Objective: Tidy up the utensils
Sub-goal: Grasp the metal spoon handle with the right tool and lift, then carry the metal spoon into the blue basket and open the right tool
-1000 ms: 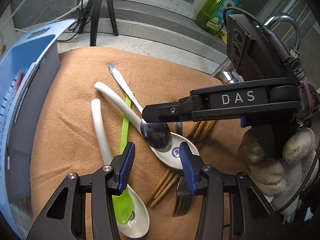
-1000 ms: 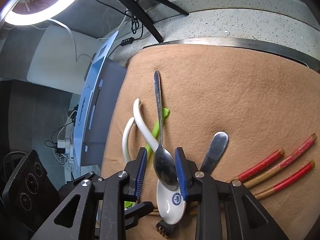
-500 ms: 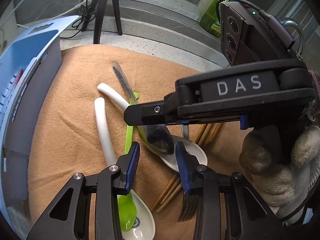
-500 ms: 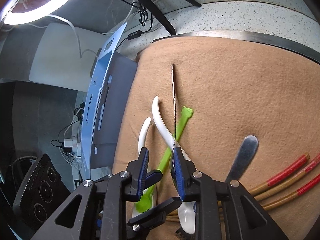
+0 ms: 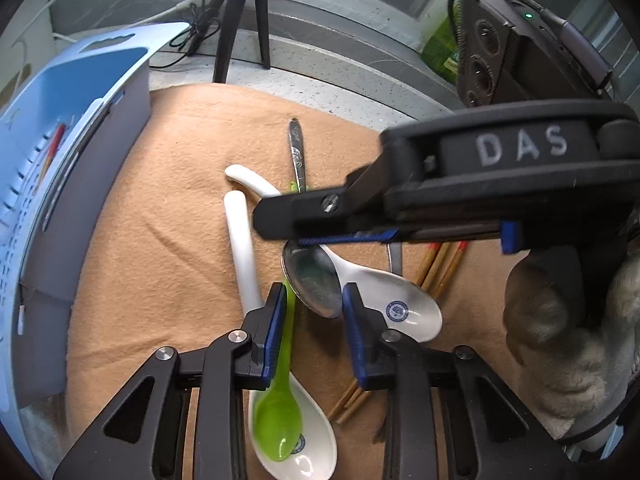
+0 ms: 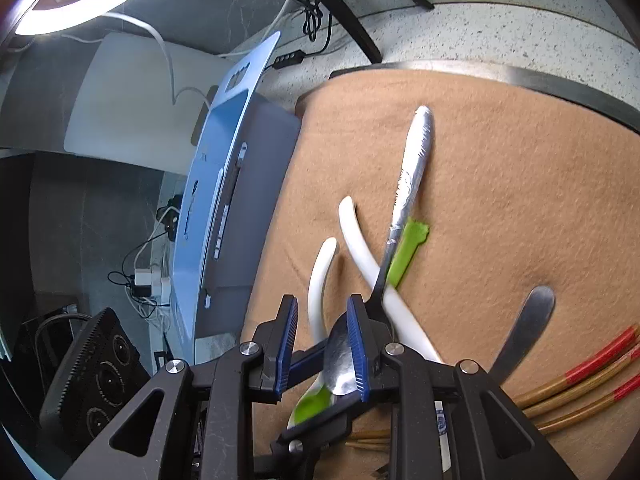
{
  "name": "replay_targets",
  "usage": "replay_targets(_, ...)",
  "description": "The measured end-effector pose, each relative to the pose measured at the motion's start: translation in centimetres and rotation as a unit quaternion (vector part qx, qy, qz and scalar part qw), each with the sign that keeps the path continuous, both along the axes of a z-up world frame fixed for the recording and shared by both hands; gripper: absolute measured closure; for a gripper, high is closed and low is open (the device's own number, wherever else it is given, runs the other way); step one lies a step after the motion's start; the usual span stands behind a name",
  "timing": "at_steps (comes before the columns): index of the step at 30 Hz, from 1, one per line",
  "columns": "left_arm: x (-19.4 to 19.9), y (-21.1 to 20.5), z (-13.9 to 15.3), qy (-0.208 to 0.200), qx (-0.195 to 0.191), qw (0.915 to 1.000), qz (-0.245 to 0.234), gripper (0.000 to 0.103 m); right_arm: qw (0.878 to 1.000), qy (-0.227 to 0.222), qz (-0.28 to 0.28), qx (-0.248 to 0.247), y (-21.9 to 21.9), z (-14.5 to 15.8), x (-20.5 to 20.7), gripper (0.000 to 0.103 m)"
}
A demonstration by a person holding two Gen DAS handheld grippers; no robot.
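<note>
A metal spoon (image 5: 314, 284) is lifted and tilted above the tan cloth (image 5: 168, 216). Its bowl sits between the fingers of my left gripper (image 5: 314, 312), whose jaws stand close on either side of it. In the right wrist view the spoon (image 6: 408, 184) lies against the right finger of my right gripper (image 6: 324, 348); the left jaw stands apart from it. Two white ceramic spoons (image 5: 384, 300), (image 5: 244, 256), a green plastic spoon (image 5: 280, 412), a fork handle (image 6: 524, 324) and red-tipped chopsticks (image 6: 592, 364) lie on the cloth.
A blue and grey utensil basket (image 5: 60, 184) stands at the left edge of the cloth. A tripod (image 5: 240, 20) and a green soap bottle (image 5: 440, 48) stand behind on the speckled counter. A ring light (image 6: 80, 4) hangs at the upper left.
The metal spoon has risen off the white ceramic spoon and turned. My left gripper has closed in around its bowl. My right gripper's jaws have widened, the left one now clear of the spoon.
</note>
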State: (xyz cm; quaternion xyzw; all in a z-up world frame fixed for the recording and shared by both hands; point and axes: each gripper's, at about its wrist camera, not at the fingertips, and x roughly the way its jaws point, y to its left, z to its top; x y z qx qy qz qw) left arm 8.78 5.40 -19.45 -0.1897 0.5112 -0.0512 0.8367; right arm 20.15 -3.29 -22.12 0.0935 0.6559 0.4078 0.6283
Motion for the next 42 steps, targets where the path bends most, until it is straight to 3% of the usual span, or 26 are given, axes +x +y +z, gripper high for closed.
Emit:
replay_targets(5, 0.0, 0.0, 0.1, 0.001, 0.003, 1.0, -0.005, 0.078, 1.0, -0.017, -0.02, 0.002, -1.1, 0.5, 1.1, 0.08)
replay_targets(9, 0.9, 0.4, 0.0, 0.003, 0.003, 1.0, 0.0, 0.078, 0.998, -0.04, -0.034, -0.031, -1.7, 0.1, 2.1, 0.08)
replay_targets(17, 1.4, 0.2, 0.1, 0.001, 0.02, 0.9998, -0.007, 0.091, 0.998, -0.026, -0.052, -0.028, -1.6, -1.5, 3.0, 0.08)
replay_targets(26, 1.2, 0.4, -0.1, -0.003, 0.023, 0.9997, -0.004, 0.095, 0.998, -0.02, -0.062, -0.027, -1.3, -1.8, 3.1, 0.092)
replay_targets(42, -0.8, 1.9, 2.9, -0.041, 0.02, 0.9989, -0.004, 0.097, 0.996, -0.043, -0.074, 0.002, -0.6, 2.5, 1.5, 0.095)
